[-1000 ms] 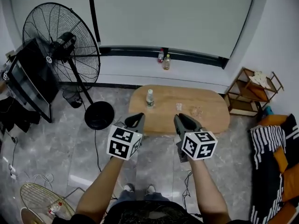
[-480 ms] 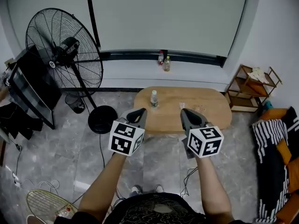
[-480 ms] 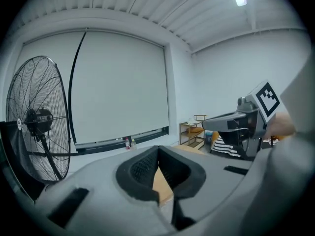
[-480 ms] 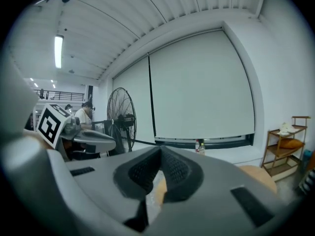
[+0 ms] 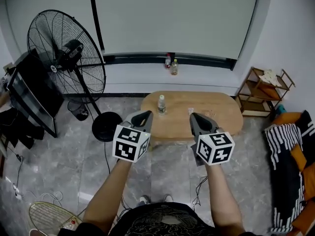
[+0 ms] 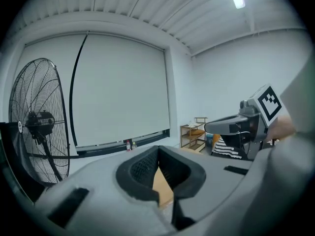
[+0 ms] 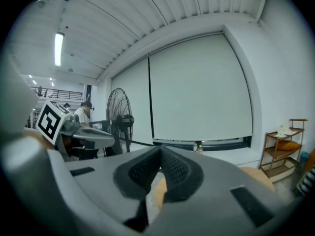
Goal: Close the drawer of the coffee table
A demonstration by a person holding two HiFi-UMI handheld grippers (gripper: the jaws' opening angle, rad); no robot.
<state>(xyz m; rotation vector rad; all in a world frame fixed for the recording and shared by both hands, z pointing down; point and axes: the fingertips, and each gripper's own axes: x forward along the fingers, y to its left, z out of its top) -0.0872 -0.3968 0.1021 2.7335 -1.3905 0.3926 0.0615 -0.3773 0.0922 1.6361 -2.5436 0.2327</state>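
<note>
At the far left I see a black panel (image 5: 27,95) beside a tall standing fan (image 5: 66,53). A loose wire fan guard (image 5: 47,214) lies on the grey floor below them. My left gripper (image 5: 145,117) hangs in the air, and from the head view its tip overlaps the left end of the coffee table (image 5: 216,113). Its own view shows the jaws pressed together at the tips with nothing between them. The table is an oval wooden one, standing just beyond both tools and in front of the window wall. A water bottle (image 5: 161,103) stands upright on its left part. Two small bottles (image 5: 171,63) sit on the ledge behind. I cannot make out the drawer in any view. My right gripper (image 5: 195,119) hangs level with the left one, over the table's near edge, and its jaws are likewise closed and empty. Further right, a small wooden shelf (image 5: 266,95) stands against the wall, and a striped cloth (image 5: 283,176) lies at the frame's edge.
</note>
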